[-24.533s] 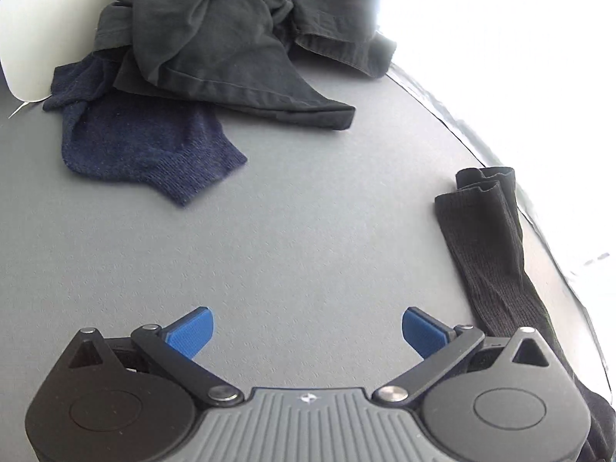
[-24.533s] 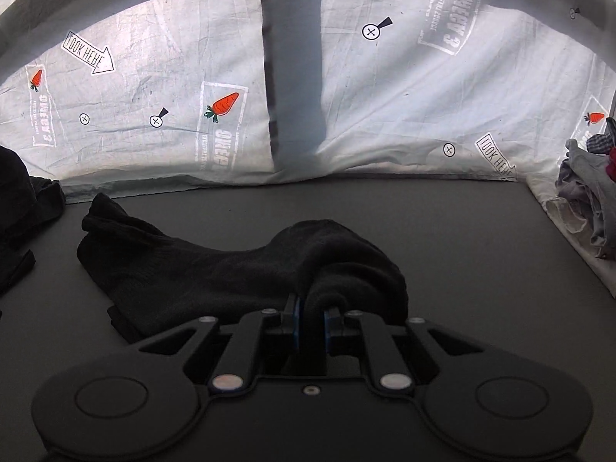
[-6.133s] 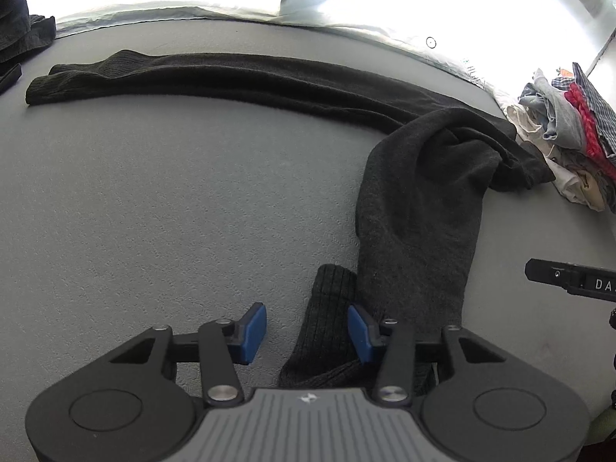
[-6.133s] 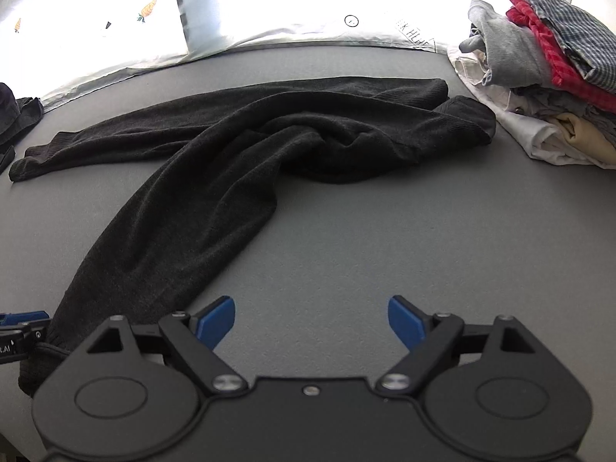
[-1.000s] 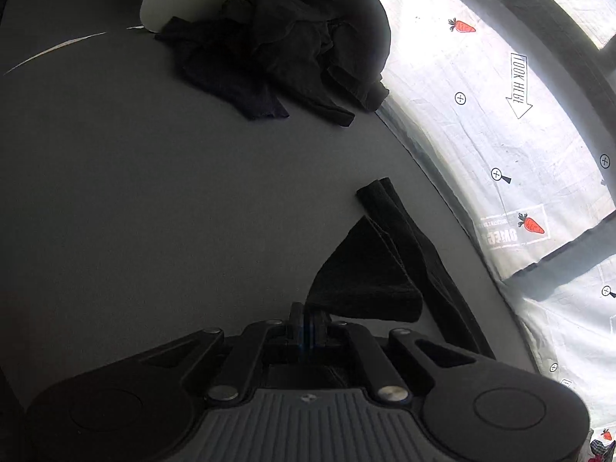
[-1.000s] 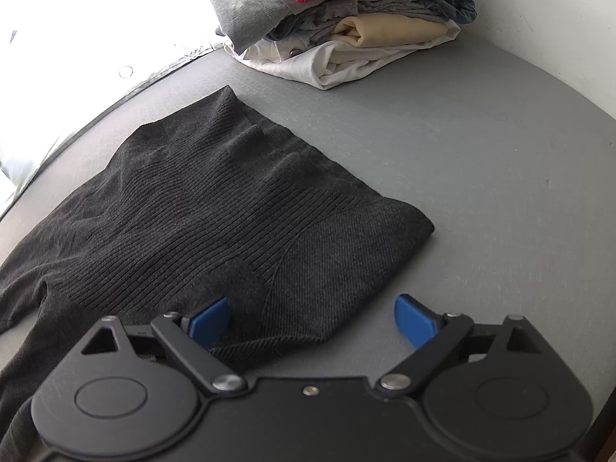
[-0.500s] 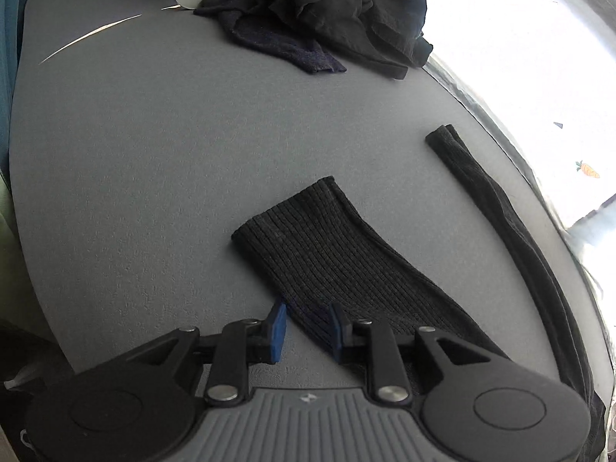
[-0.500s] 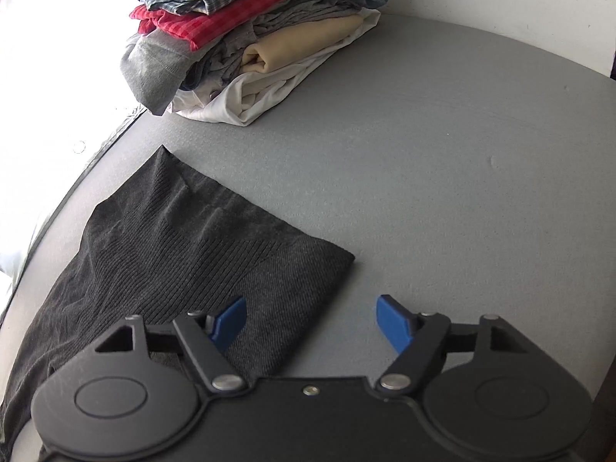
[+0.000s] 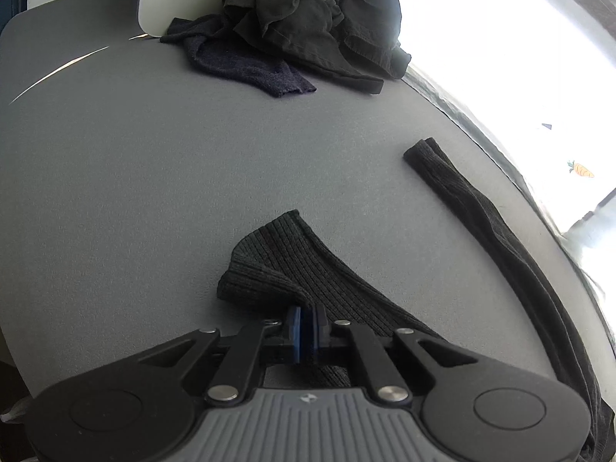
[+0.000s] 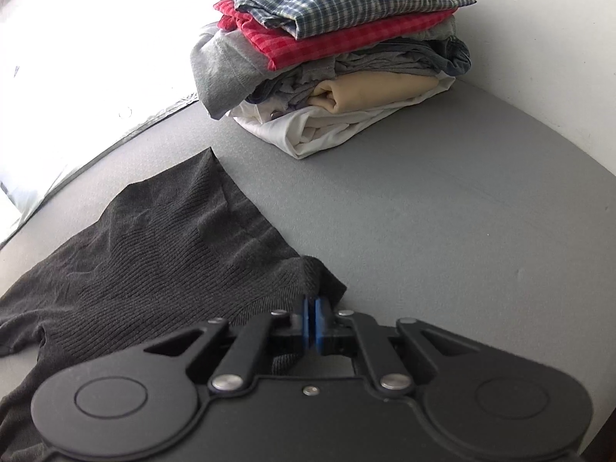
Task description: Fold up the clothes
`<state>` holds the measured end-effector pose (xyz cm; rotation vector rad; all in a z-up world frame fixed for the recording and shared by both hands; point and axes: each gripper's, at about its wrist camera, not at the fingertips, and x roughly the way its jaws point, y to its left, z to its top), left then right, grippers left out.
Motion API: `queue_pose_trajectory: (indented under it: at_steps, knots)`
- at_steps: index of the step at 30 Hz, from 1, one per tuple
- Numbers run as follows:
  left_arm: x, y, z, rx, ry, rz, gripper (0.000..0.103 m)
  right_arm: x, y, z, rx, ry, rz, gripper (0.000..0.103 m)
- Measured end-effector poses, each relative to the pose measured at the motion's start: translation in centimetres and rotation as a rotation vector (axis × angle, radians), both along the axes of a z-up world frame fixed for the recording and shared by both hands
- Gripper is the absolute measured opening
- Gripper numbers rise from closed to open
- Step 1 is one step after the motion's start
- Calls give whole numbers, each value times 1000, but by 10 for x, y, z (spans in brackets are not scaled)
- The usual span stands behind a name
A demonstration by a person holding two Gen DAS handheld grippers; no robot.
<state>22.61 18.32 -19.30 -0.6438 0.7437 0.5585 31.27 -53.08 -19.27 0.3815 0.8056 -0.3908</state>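
Note:
A dark grey ribbed knit garment lies on the grey table. In the left wrist view its near leg end [image 9: 292, 265] lies just ahead, and my left gripper [image 9: 307, 327] is shut on its near edge, which bunches up at the pads. The other leg [image 9: 481, 215] stretches away along the right. In the right wrist view the wide waist part [image 10: 165, 246] lies flat, and my right gripper [image 10: 312, 321] is shut on its near right corner.
A heap of dark unfolded clothes [image 9: 308, 27] lies at the far end of the table in the left wrist view. A stack of folded clothes [image 10: 331, 54] stands beyond the garment in the right wrist view. The table's near edge [image 9: 15, 346] is close at the left.
Both grippers have closed on the garment: the left on the leg end, the right on the waist corner. Half a second ago both were open around the fabric.

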Motion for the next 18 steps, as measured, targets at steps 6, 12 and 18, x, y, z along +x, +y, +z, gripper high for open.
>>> queue_pose_trajectory:
  at_steps: [6,12,18]
  knots:
    - [-19,-4,28,35,-49,-30,7,-10,-8,30,-38,-57,-15,4]
    - [-35,-8,-19,31,145,-50,20,-1,8,-24,-166,232,-27,9]
    - [-39,5,-1,116,141,-25,38,-12,42,-10,-226,173,14,57]
